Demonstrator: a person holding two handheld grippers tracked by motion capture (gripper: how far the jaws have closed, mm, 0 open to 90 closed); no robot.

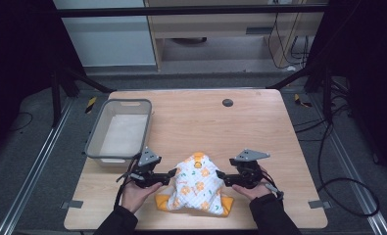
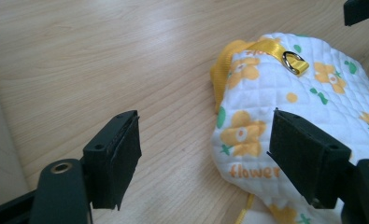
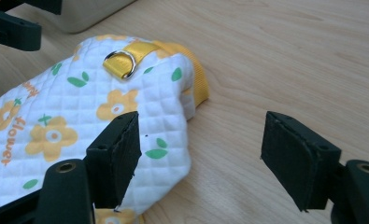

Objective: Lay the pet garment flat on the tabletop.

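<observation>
Both tongs, the left tongs (image 1: 173,172) and the right tongs (image 1: 219,174), are held open and empty, flanking the garment (image 1: 199,188) lying on the worktop (image 1: 259,127). Its long axis is seen running away from the person, each side edge just inside the nearer tongs' reach.

A small quilted garment (image 1: 199,188) lies bunched on the desk (image 1: 259,127) near its front edge, between the two hands. It's white, printed with orange flowers, green leaves and the word "flower". Yellow ribbed trim peeks out along its edges, and a yellow strap with a metal D-ring (image 2: 294,61) sits on its top, at the end away from the person.
</observation>
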